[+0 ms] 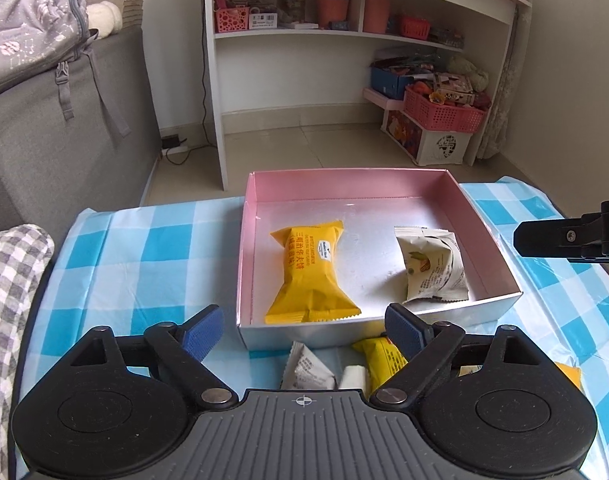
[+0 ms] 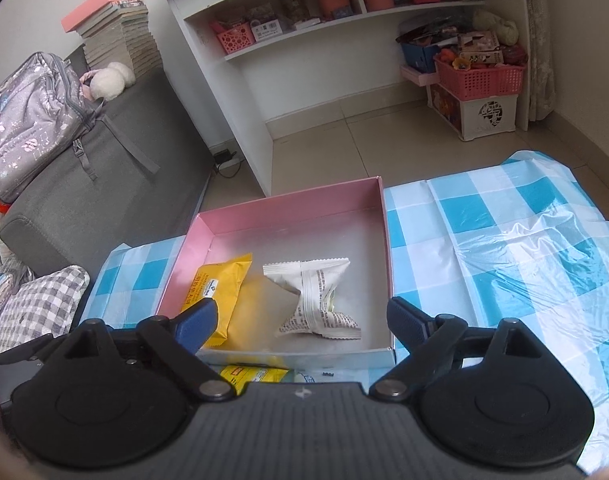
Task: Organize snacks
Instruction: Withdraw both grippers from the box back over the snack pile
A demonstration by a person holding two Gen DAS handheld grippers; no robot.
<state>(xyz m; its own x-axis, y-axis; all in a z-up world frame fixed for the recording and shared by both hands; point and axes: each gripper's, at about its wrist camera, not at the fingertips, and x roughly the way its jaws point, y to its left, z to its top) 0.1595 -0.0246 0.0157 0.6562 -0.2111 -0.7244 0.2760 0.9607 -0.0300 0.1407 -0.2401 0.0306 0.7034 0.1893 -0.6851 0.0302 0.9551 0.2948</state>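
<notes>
Two wrapped snacks already lie in the pink box (image 1: 480, 236) on the blue-checked tablecloth (image 1: 160, 248): a yellow wafer packet (image 1: 310, 276) on the left half of the floor and a white packet (image 1: 430, 266) on the right half, apart from each other; both claws stand wide with nothing between their blue pads, the left gripper (image 1: 302, 334) and the right gripper (image 2: 302, 320) each hovering at the near wall of the box; what is left to sort lies outside the box, on the cloth just before that near wall; in the left wrist view a white packet on the cloth (image 1: 306, 370) and a yellow packet on the cloth (image 1: 378, 358) sit side by side directly under and between the left fingers, mostly hidden by the gripper body, so their long axes cannot be read; the left hand looks the nearer, needing chiefly to drop and draw back; the right wrist view shows only a yellow scrap (image 2: 250, 374) of wrapper below the box wall, yet it alone shows the white packet's printed back and twisted middle; the left view alone shows the other gripper's black finger entering at the right edge.
</notes>
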